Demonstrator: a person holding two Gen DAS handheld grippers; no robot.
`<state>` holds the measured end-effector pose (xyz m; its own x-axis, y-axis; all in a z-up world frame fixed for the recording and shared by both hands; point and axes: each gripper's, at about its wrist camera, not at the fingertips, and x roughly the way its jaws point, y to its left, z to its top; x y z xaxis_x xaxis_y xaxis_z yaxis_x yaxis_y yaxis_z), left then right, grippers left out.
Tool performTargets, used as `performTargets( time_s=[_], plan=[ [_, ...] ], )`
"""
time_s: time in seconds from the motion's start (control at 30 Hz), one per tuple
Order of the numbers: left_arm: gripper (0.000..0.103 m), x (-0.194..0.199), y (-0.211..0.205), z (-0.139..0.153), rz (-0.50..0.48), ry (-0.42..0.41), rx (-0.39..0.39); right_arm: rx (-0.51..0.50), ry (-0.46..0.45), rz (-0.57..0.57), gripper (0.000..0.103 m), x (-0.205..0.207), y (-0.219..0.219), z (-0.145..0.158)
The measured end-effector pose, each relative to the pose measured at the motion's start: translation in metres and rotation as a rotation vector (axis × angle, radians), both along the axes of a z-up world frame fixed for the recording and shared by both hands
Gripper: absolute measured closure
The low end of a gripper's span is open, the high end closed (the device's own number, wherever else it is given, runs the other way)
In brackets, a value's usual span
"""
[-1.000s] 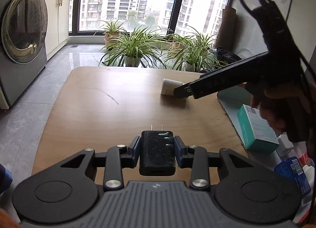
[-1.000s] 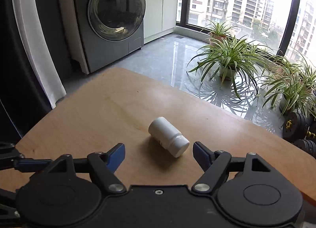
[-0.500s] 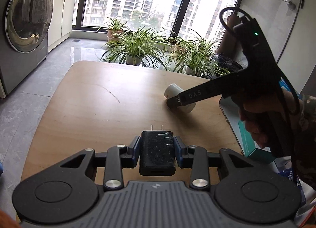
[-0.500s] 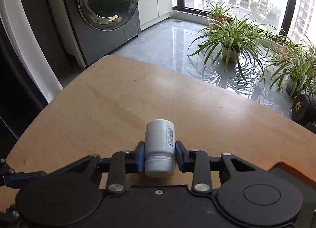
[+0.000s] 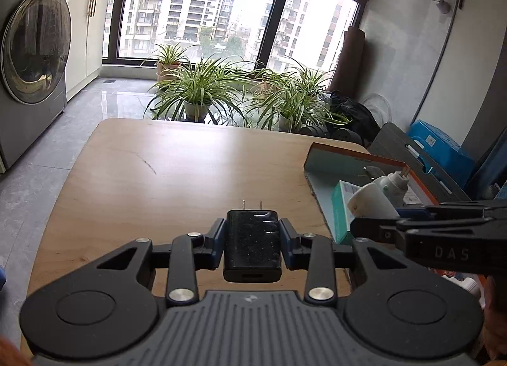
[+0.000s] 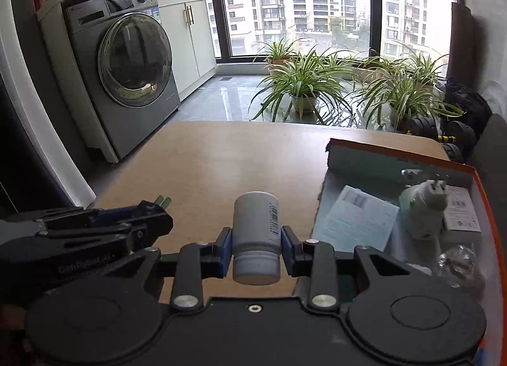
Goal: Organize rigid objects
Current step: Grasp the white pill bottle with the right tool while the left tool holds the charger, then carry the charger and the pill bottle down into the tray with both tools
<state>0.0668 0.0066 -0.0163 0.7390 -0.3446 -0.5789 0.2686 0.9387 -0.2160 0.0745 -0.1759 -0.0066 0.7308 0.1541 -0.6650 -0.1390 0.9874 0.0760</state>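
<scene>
My left gripper (image 5: 252, 234) is shut on a black plug charger (image 5: 252, 245), prongs pointing forward, held above the wooden table (image 5: 190, 172). My right gripper (image 6: 256, 240) is shut on a white pill bottle (image 6: 256, 229), cap end toward the camera. It hovers at the left edge of an open box with an orange rim (image 6: 396, 152). In the left wrist view the right gripper (image 5: 372, 226) comes in from the right with the bottle (image 5: 369, 204) over that box (image 5: 355, 155). In the right wrist view the left gripper (image 6: 157, 218) lies low on the left.
Inside the box lie a teal carton (image 6: 358, 220), a white plug adapter (image 6: 424, 210), a small white pack (image 6: 459, 210) and a clear plastic piece (image 6: 456, 261). Potted plants (image 5: 196, 93) stand beyond the table's far edge. A washing machine (image 6: 133, 61) is on the left.
The right gripper closed on the white bottle lying on the table, lifted it and carried it right to the box. The left gripper kept its grip on the charger and shifted slightly.
</scene>
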Motion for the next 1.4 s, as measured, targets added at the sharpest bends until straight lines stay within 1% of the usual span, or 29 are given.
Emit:
performTargets(
  time_s=[0.1,0.3,0.5,0.6,0.7,0.87,1.4],
  plan=[
    [0.067,-0.012,-0.017,0.006,-0.023,-0.011,-0.011,0.028,-0.015,-0.059,0.063,-0.029,-0.021,0.006],
    [0.067,-0.033,-0.058,0.018,-0.087,-0.034,-0.021,0.021,-0.070,-0.177,0.063,-0.072,-0.068,0.020],
    [0.067,-0.048,-0.103,0.023,-0.162,-0.046,-0.022,0.041,-0.105,-0.278,0.063,-0.105,-0.115,0.026],
    [0.067,-0.052,-0.121,0.024,-0.187,-0.053,-0.012,0.048,-0.113,-0.307,0.063,-0.113,-0.132,0.026],
    [0.067,-0.054,-0.133,0.024,-0.203,-0.050,-0.016,0.059,-0.122,-0.326,0.063,-0.119,-0.143,0.026],
    [0.067,-0.054,-0.146,0.024,-0.212,-0.052,-0.011,0.082,-0.128,-0.331,0.063,-0.119,-0.149,0.024],
    [0.067,-0.052,-0.154,0.035,-0.190,-0.067,0.020,0.100,-0.122,-0.303,0.063,-0.101,-0.144,0.019]
  ],
)
